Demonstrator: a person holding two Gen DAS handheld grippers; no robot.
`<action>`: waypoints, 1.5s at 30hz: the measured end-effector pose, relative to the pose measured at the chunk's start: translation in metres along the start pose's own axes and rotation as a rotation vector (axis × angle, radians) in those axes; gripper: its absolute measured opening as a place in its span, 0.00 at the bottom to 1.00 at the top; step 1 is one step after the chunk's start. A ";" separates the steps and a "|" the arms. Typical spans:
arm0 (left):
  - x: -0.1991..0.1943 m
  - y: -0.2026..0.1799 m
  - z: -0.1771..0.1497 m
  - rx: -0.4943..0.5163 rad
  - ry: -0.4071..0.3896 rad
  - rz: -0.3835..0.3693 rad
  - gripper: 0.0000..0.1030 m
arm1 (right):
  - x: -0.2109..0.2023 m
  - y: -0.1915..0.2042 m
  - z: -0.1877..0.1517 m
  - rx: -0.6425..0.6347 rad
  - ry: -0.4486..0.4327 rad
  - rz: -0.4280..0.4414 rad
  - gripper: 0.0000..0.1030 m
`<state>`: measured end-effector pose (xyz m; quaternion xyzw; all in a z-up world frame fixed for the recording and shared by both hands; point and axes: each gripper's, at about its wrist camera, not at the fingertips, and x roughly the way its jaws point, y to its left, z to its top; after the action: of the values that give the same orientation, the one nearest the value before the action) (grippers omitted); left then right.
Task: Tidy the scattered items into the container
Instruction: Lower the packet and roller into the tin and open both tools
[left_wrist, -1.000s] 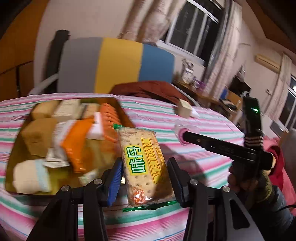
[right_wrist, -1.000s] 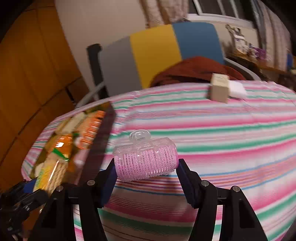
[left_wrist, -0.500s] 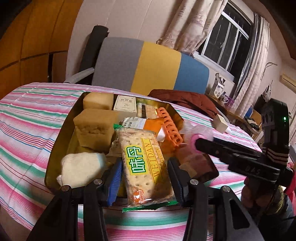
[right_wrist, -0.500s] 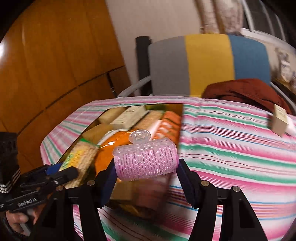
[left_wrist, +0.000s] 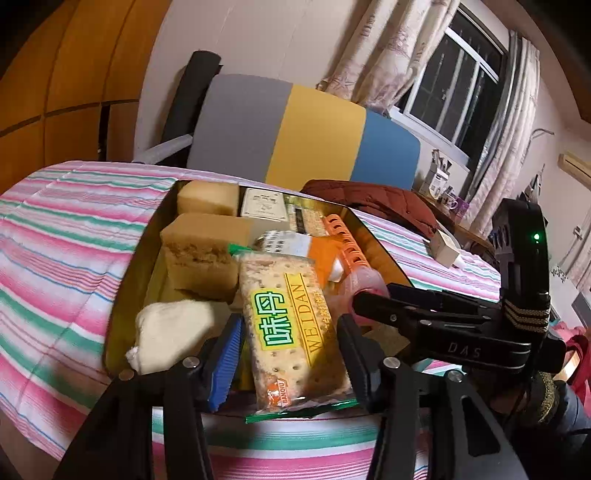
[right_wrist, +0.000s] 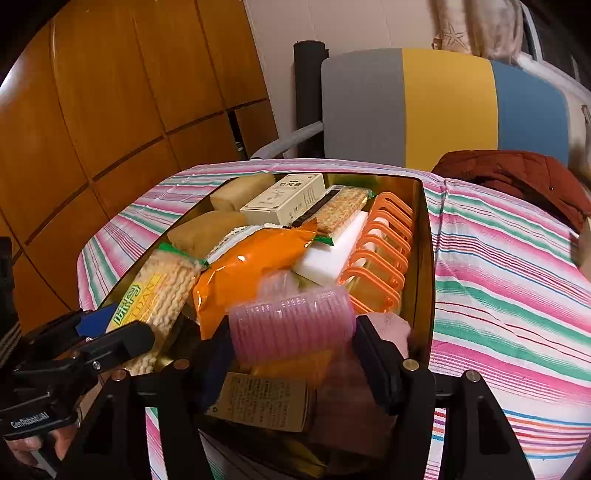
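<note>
A gold tin (left_wrist: 127, 291) (right_wrist: 424, 258) on the striped cloth holds sponges, a small white box, an orange packet (right_wrist: 255, 266) and an orange rack (right_wrist: 380, 254). My left gripper (left_wrist: 290, 354) hangs over the tin's near edge around a WEIDAN cracker packet (left_wrist: 291, 325) (right_wrist: 162, 288). Its jaws are opening, and thin gaps show beside the packet. My right gripper (right_wrist: 291, 350) is shut on a pink hair roller (right_wrist: 291, 325), which looks blurred, above the tin's near right corner. Its fingertips (left_wrist: 369, 299) show just right of the packet.
A small beige box (left_wrist: 445, 251) lies on the cloth to the right of the tin. Behind the table stand a grey, yellow and blue chair (left_wrist: 295, 140) with a red jacket (right_wrist: 517, 177). A hand (right_wrist: 22, 446) grips the left tool.
Both grippers have swung left from the striped cloth to above the tin. The roller now hangs over the tin's contents. The left jaws stand slightly wider around the cracker packet.
</note>
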<state>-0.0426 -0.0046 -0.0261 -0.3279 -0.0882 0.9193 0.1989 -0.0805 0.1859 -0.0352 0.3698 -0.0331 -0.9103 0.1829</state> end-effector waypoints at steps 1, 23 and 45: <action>-0.002 0.001 0.000 0.000 -0.006 0.006 0.52 | -0.001 0.000 0.000 0.003 0.000 0.002 0.63; 0.002 -0.006 -0.011 0.038 -0.020 0.066 0.36 | -0.007 0.005 -0.011 0.009 -0.030 -0.015 0.41; -0.012 -0.027 -0.004 0.083 -0.026 0.199 0.50 | -0.023 -0.003 -0.021 0.068 -0.062 0.012 0.41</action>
<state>-0.0231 0.0149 -0.0143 -0.3145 -0.0195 0.9416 0.1189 -0.0516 0.1983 -0.0355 0.3472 -0.0720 -0.9185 0.1748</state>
